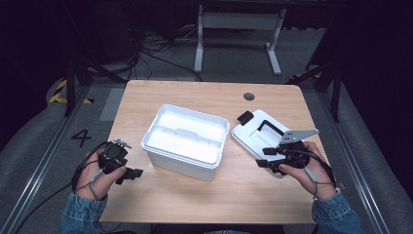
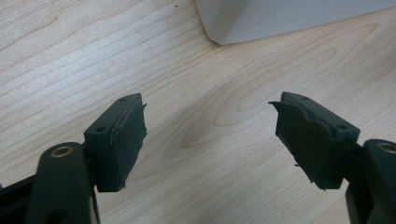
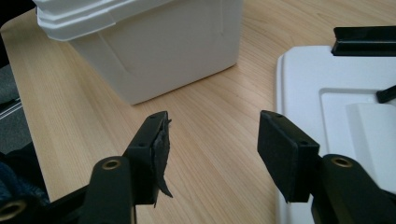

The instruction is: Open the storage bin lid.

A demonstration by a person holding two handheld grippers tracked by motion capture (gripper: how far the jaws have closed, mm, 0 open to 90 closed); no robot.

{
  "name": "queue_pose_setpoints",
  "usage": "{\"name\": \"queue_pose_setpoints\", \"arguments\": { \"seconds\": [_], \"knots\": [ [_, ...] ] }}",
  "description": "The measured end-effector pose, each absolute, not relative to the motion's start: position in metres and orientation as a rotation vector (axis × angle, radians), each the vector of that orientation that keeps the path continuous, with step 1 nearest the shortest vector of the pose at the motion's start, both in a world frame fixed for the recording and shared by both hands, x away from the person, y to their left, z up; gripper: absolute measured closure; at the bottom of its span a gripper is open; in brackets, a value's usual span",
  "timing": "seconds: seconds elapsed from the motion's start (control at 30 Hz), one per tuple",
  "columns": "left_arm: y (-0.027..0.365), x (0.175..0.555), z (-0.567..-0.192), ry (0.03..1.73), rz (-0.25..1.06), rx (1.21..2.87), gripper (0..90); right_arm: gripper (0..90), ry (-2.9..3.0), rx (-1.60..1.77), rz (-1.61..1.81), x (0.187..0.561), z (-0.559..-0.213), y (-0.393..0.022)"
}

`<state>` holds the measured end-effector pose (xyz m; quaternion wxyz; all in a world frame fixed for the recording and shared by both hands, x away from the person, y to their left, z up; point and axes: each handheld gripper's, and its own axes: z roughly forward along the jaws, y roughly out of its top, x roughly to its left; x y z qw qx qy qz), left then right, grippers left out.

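High view, item one: we log a light wooden table [image 1: 160, 195] with a white open-topped box [image 1: 185, 140] at the centre of the frame, its interior split by a partition into two compartments. Item two: we note a white lid [image 1: 253, 131] with black latches lying flat just right of the box, apart from it. Item three: the left gripper [image 1: 130, 174] sits at lower left in the person's left hand [image 1: 92, 178], near the box's lower left corner. Item four: the right gripper [image 1: 265, 158] sits at centre right in the right hand [image 1: 304, 170], over the lid's near edge.

Left gripper view: we record its jaws spread wide over bare wood, nothing between them, a box corner [image 2: 233, 23] at the top of the frame.

Right gripper view: we record its jaws likewise parted and empty, the box wall [image 3: 163, 51] at upper left and the lid [image 3: 303, 79] along the right edge.
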<state>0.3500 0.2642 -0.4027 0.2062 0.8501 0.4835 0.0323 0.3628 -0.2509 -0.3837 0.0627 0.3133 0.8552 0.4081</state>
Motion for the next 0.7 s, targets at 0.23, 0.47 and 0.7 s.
{"name": "queue_pose_setpoints", "arguments": {
  "seconds": [0.23, 0.47, 0.7],
  "knots": [
    [0.264, 0.351, -0.404, 1.342, 0.093, 2.380, 25.0, 43.9, 2.613, 0.926, 1.227, 0.358, -0.402, -0.241],
    [0.264, 0.352, -0.405, 1.342, 0.090, 2.383, 24.8, 42.2, 2.642, 0.891, 1.208, 0.356, -0.420, -0.232],
    [0.263, 0.353, -0.407, 1.343, 0.091, 2.386, 24.9, 42.0, 2.655, 0.901, 1.188, 0.354, -0.433, -0.227]
  ]
}}
